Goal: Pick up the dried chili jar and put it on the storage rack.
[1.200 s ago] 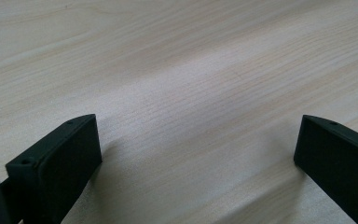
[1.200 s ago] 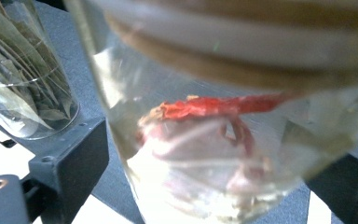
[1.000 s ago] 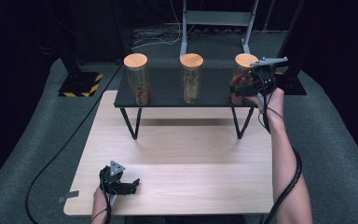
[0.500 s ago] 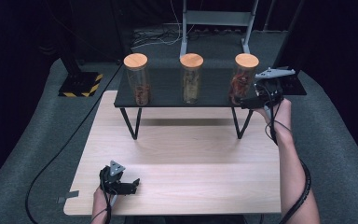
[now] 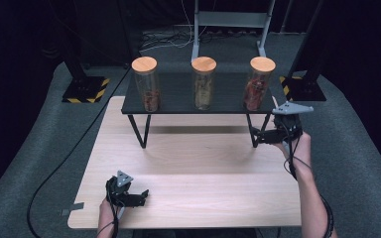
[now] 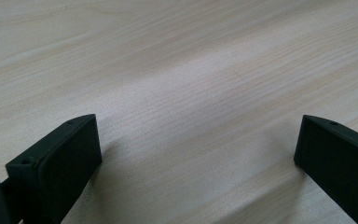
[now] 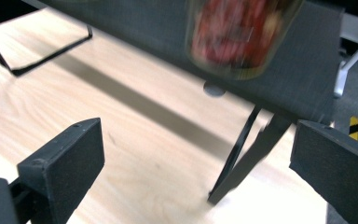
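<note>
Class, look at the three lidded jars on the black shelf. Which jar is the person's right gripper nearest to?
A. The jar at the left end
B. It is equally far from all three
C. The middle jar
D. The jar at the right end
D: in the high view the right gripper sits open just below and beside the right-end jar, and the right gripper view looks up at its reddish contents.

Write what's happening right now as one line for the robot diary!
right tongs: open, empty, below right jar | left tongs: open, empty, low over table | three jars on shelf
</note>
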Tool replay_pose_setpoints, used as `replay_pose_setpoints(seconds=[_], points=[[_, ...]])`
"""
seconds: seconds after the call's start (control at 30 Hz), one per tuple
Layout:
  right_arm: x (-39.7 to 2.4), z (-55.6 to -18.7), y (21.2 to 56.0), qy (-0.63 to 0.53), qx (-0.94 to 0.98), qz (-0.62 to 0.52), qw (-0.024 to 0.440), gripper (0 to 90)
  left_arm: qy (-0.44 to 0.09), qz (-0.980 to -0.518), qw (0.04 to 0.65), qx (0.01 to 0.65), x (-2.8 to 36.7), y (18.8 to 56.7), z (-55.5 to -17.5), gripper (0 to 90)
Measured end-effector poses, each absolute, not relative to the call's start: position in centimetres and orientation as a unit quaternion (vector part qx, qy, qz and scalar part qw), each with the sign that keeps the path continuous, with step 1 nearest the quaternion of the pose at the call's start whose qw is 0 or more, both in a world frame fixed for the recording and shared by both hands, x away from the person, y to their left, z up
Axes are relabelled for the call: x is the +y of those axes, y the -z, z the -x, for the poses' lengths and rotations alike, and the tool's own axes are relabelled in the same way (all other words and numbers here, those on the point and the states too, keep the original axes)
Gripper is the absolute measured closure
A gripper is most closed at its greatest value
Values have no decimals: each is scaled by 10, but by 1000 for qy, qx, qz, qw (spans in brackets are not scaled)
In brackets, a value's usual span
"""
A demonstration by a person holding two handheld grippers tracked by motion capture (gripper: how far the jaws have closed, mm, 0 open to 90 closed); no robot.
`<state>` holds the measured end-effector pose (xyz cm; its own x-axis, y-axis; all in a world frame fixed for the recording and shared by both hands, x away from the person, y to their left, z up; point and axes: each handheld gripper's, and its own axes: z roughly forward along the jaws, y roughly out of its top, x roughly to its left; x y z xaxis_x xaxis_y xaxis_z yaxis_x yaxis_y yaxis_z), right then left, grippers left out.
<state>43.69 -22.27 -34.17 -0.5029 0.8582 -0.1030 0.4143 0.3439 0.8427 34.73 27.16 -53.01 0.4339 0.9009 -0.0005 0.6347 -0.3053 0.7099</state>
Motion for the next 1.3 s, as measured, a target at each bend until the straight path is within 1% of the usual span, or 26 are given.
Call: replay_pose_setpoints(seconds=[0.13,0.47,0.6,0.73,1.0,1.1,1.3], points=[[-225,-426,374,-393,771,-423,268,17,-204,-782,325,491,272,530,-347,0],[-233,-399,468,-388,759,-469,231,16,-204,-782,326,491,272,530,-347,0],[-233,-387,498,-389,755,-480,217,13,-204,-782,326,491,272,530,-347,0],[-231,-379,511,-390,754,-483,216,13,-204,-782,326,491,272,530,-347,0],[-231,-373,525,-391,755,-482,211,13,-204,-782,326,491,272,530,-347,0],[-232,-371,525,-393,753,-481,217,13,-204,-781,327,491,271,530,-347,0],[-232,-369,525,-389,761,-474,210,5,-205,-781,326,491,271,530,-347,0]])
